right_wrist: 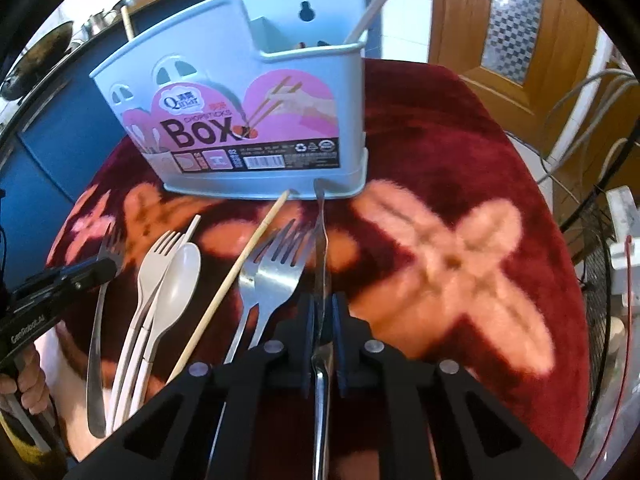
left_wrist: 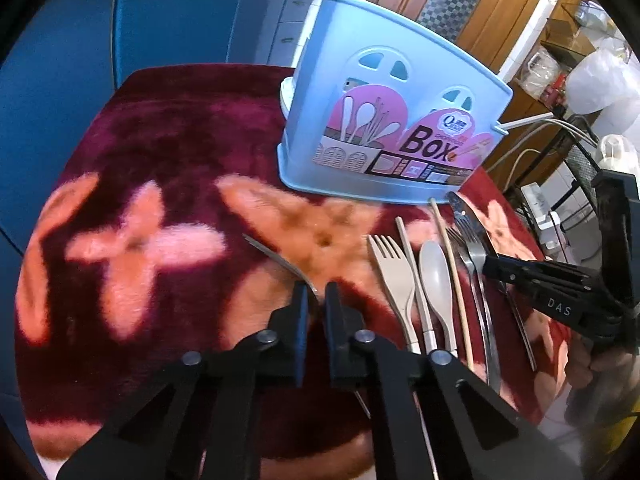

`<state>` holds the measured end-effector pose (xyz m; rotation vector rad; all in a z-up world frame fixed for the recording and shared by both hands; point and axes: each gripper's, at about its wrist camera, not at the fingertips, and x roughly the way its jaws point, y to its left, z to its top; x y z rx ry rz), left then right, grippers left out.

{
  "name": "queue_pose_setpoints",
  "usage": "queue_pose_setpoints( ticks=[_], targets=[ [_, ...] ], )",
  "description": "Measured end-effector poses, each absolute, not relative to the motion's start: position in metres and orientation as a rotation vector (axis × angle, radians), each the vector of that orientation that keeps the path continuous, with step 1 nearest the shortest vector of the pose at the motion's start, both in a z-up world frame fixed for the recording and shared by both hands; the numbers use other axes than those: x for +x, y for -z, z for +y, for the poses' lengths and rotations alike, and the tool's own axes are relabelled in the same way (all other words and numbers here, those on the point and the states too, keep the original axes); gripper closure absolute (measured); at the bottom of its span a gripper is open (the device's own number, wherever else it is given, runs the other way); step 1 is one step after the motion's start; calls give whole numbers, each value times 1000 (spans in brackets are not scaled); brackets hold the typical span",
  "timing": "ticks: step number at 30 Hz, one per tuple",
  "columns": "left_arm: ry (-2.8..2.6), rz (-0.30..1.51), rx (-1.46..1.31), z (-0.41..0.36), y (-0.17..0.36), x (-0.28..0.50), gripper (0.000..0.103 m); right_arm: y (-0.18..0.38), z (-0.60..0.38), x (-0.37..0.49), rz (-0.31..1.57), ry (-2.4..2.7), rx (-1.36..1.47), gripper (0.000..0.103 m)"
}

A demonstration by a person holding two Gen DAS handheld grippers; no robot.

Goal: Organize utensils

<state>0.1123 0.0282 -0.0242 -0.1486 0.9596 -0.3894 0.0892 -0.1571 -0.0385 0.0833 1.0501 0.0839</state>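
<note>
1. Both views are bright and evenly lit, with soft, faint shadows.
2. Strong fisheye bending curves the door [right_wrist: 516,20] and blue cabinet [left_wrist: 168,20] near the dark round borders.
3. The floral cloth [left_wrist: 140,240] looks smeared and soft.
4. Glare whitens the plastic bags [left_wrist: 600,80].

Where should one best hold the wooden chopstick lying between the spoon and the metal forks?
Take the wooden chopstick near its end by the blue box, from above, pinching across the shaft. There bare cloth lies on both sides; lower down the metal forks crowd it.
</note>
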Motion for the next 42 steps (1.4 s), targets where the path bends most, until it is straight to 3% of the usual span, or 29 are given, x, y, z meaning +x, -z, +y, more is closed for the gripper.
queue_pose_setpoints(
  ticks=[10, 28, 31, 42],
  targets=[
    [398, 1014, -181, 36, 23, 110, 97, 39, -169, 81, 1102, -68, 68, 94],
    [272, 1124, -123, 16, 26, 105, 87, 42, -175, 103, 1191, -207, 18, 92],
    [287, 1129, -169, 21, 26, 107, 100, 42, -175, 100, 1170, -210, 29, 92],
    [364, 1002, -274, 31, 0, 88, 103, 32, -197, 74, 1049, -241, 220, 95]
  ],
)
